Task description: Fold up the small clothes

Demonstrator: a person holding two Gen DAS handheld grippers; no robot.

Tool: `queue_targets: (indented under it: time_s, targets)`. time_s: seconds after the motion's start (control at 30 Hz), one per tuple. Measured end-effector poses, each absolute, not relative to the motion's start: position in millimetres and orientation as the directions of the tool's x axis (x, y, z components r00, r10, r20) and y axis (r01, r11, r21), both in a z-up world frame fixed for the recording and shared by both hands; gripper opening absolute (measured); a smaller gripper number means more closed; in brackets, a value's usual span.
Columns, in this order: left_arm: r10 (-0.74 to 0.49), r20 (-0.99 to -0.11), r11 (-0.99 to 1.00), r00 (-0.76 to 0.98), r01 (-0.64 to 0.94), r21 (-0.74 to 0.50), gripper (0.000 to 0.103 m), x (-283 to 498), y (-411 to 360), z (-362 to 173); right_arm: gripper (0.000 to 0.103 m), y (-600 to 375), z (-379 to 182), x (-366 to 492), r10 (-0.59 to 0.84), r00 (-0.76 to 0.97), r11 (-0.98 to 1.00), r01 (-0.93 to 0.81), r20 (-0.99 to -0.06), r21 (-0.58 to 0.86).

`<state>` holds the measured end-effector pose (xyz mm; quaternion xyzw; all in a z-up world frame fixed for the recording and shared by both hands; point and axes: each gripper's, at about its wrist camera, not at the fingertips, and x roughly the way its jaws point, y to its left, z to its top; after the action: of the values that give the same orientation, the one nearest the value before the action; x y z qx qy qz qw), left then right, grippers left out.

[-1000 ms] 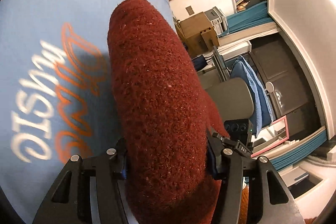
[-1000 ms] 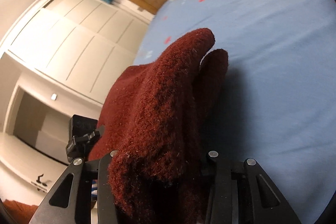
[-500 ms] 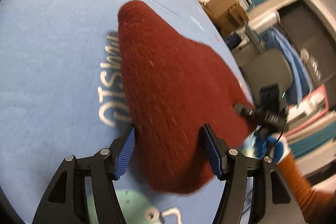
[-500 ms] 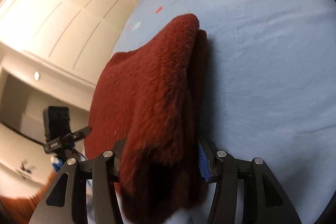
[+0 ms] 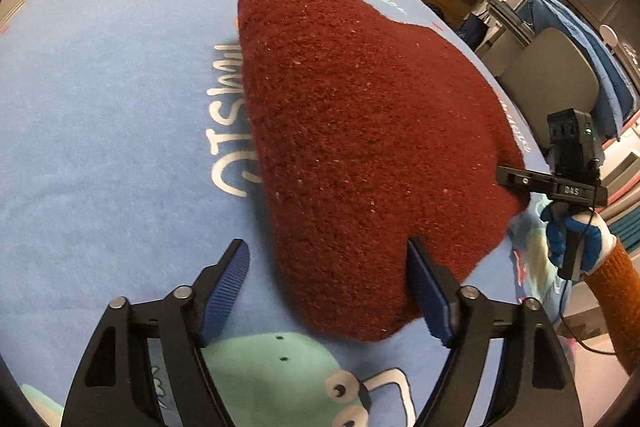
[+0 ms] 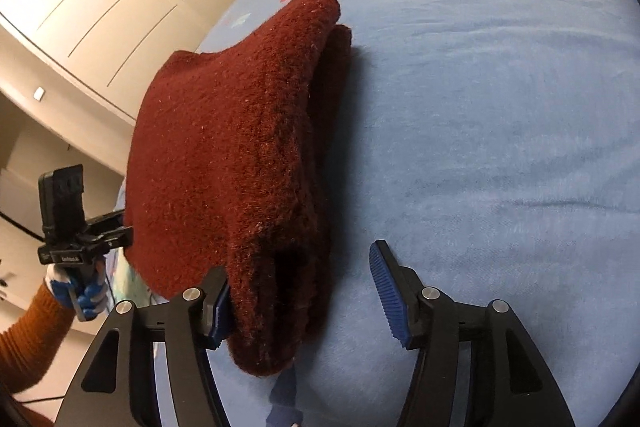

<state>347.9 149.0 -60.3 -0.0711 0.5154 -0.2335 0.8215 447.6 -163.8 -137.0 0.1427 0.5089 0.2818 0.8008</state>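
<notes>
Laid down flat now: red woolly cloth (image 5: 352, 131) on blue blanket (image 5: 104, 115). Both tongs (image 5: 326, 293) (image 6: 302, 297) just spread, let go. Soft, floppy, light; best pinched at near corners.

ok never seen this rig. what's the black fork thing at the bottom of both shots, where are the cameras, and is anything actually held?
No robot here: a person carries a handheld two-finger gripper in each hand, each with a fisheye camera looking along its fingers. The black fork is the gripper itself. One picture looks out from the left gripper, the other from the right gripper. Each view also catches the other gripper off to the side, in a gloved hand.

On the blue printed blanket lies a folded dark red knit garment. Both grippers' jaws have just been opening. The garment's near edge sits between the blue pads, but they no longer pinch it, so it rests on the blanket, released.
</notes>
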Motion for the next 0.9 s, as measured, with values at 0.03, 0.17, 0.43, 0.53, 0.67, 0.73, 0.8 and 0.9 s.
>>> queue_targets:
  time_s: [0.03, 0.17, 0.43, 0.53, 0.67, 0.73, 0.8, 0.9]
  targets:
    - [-0.457, -0.813, 0.882, 0.361, 0.302, -0.361, 0.079, 347, 149, -61, 0.061, -165, -137, 447, 0.594, 0.324, 0.803, -0.302, -0.737, 0.514]
    - [-0.443, -0.803, 0.892, 0.398, 0.283, -0.352, 0.078, 335, 146, -49, 0.061, -172, -115, 432, 0.59, 0.36, 0.807, -0.273, -0.722, 0.524]
    - [-0.403, -0.801, 0.915, 0.443, 0.204, -0.348, 0.076, 324, 150, -39, 0.061, -188, -116, 403, 0.545, 0.4, 0.83, -0.13, -0.737, 0.543]
    - [-0.383, -0.792, 0.924, 0.475, 0.182, -0.337, 0.074, 313, 152, -27, 0.061, -183, -105, 395, 0.502, 0.421, 0.851, -0.085, -0.755, 0.518]
    - [-0.359, -0.776, 0.932, 0.518, 0.149, -0.331, 0.074, 293, 156, -11, 0.063, -184, -85, 377, 0.459, 0.46, 0.861, -0.021, -0.76, 0.507]
    - [-0.346, -0.769, 0.935, 0.537, 0.129, -0.33, 0.074, 281, 158, -5, 0.063, -183, -80, 369, 0.435, 0.468, 0.873, -0.011, -0.769, 0.487]
    - [-0.335, -0.766, 0.938, 0.548, 0.117, -0.327, 0.074, 275, 152, 1, 0.063, -187, -72, 361, 0.414, 0.472, 0.883, 0.001, -0.779, 0.47]
    - [-0.322, -0.76, 0.941, 0.564, 0.105, -0.321, 0.075, 257, 152, 12, 0.063, -187, -60, 345, 0.406, 0.493, 0.881, 0.013, -0.769, 0.474]
